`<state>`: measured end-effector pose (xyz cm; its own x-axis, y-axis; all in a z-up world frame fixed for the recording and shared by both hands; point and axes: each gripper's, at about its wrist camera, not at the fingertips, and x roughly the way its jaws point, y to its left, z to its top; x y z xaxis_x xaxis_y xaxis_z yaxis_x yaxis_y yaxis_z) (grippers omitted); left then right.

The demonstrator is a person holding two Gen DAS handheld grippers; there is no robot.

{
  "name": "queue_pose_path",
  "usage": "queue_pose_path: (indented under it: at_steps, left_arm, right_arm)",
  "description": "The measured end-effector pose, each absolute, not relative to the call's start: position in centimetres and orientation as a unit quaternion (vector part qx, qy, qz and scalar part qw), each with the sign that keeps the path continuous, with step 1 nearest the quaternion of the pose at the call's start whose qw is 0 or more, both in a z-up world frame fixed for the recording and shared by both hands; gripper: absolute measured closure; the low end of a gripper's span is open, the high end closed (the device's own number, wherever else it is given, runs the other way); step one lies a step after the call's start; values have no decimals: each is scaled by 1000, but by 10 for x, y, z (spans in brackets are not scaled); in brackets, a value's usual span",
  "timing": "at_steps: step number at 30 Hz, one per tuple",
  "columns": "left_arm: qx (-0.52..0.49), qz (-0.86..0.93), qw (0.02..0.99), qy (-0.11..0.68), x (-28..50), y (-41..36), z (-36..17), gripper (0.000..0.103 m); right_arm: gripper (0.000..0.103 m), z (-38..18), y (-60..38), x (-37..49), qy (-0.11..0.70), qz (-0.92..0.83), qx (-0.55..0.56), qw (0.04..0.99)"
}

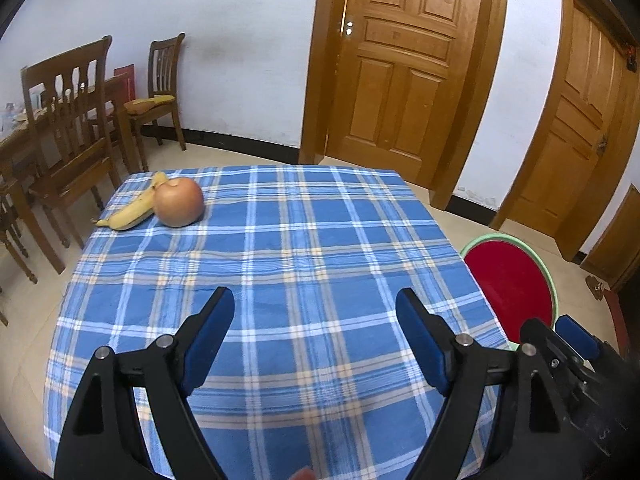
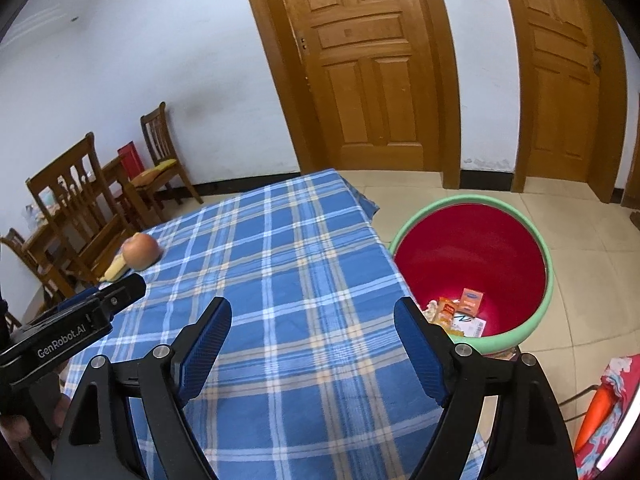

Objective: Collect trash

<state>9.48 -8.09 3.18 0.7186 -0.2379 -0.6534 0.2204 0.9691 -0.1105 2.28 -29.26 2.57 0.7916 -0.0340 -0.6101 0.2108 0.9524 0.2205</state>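
A table under a blue plaid cloth (image 1: 320,240) fills both views. An apple (image 1: 179,202) and a banana (image 1: 134,210) lie together at its far left corner, also visible as the apple (image 2: 140,251) and banana (image 2: 114,270) in the right wrist view. My left gripper (image 1: 316,304) hovers open over bare cloth, empty. My right gripper (image 2: 313,312) is open and empty over the cloth (image 2: 288,248) near the table's right edge. On the floor right of the table stands a red bin with a green rim (image 2: 468,199), holding several wrappers (image 2: 460,312).
The bin's rim (image 1: 553,288) shows beside my right gripper (image 1: 556,328); my left gripper (image 2: 120,290) shows at the left edge. Wooden chairs (image 1: 72,128) and another table stand left. Two wooden doors (image 1: 400,64) are behind. A patterned cloth (image 2: 608,408) lies lower right.
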Motion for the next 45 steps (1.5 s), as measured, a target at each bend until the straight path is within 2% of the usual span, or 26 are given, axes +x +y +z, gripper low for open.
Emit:
queue_pose_path:
  at_steps: [45]
  left_arm:
    - [-11, -107, 935, 338, 79, -72, 42, 21]
  right_arm:
    - [19, 30, -282, 15, 311, -55, 131, 940]
